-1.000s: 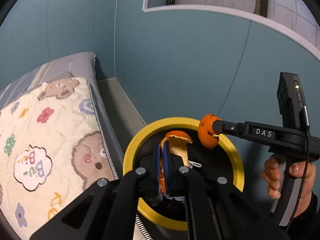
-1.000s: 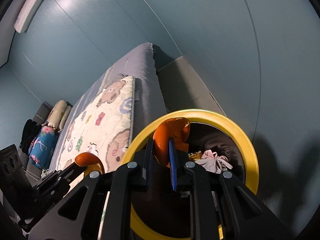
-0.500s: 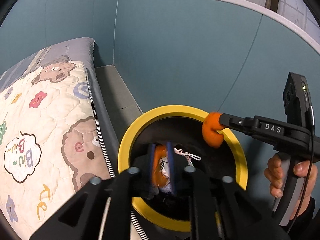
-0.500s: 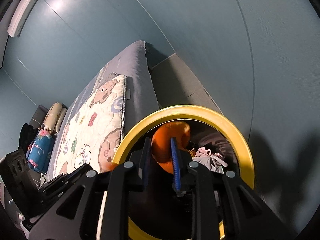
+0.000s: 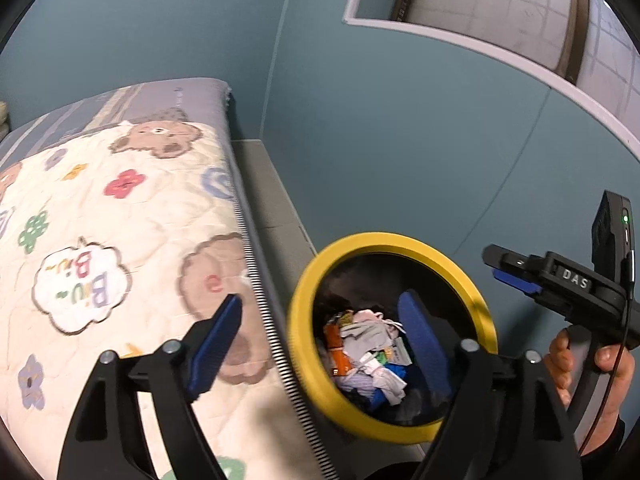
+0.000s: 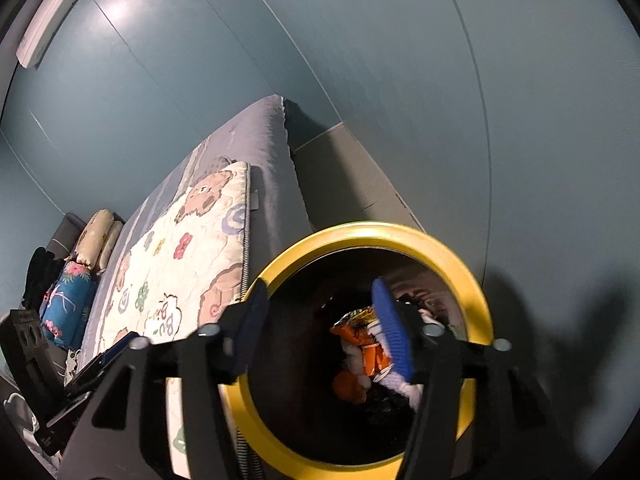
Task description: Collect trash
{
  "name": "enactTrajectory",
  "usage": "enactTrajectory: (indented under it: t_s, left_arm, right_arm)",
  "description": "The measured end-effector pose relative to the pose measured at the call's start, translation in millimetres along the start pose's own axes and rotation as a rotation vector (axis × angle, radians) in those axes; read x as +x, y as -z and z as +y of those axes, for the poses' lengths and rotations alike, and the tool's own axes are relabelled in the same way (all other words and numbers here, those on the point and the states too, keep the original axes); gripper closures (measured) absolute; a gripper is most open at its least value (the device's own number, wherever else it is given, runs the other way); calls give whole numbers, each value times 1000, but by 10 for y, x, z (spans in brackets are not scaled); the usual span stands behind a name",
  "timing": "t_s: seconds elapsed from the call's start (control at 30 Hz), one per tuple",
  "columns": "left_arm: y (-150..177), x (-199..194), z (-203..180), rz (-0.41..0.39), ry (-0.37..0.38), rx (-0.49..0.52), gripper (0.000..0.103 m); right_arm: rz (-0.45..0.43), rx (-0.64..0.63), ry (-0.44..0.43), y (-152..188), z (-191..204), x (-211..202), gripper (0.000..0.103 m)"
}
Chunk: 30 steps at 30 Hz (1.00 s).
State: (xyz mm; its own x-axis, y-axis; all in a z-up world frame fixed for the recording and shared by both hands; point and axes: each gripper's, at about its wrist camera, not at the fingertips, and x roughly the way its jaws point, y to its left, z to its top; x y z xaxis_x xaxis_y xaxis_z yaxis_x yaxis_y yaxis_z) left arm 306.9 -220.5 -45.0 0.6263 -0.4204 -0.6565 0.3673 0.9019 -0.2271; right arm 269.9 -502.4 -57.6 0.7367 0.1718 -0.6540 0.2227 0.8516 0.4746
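With both my left gripper (image 5: 320, 332) and right gripper (image 6: 324, 320) opening empty over the yellow-rimmed bin (image 5: 316, 384) at lower centre, I judge the drop finished; next I seek more trash.

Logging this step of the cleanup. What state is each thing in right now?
Left gripper: fingers opening, nothing between them.
Right gripper: fingers opening, nothing between them.
Yellow-rimmed bin: uncovered, wrappers and crumpled paper inside.
Orange peel: lying in the bin.
Quilt: spread flat on the bed.

Dim, bluish indoor light is seen throughout. A soft glare patch is thrown on the wall (image 6: 120, 12), and dark shadows are cast at lower right. Strong fisheye curvature and black vignetted corners are shown; the bin rim (image 5: 304, 312) is motion-blurred.
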Motion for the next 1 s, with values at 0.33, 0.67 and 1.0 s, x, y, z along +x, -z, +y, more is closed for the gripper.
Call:
enactTrajectory:
  t_s: [0.33,0.67,1.0]
  left_arm:
    - [223,-522,505,-70,-99,-68,8]
    - [570,-1174,1025,-161,-246,-100,8]
    - [923,-1873,1355,-235,-346,-138,8]
  right_arm:
    - [44,-54,17,268,405,130,8]
    - [145,-111,-136,688,982,149,8]
    - [51,-387,-85,1300,1967,-263,8]
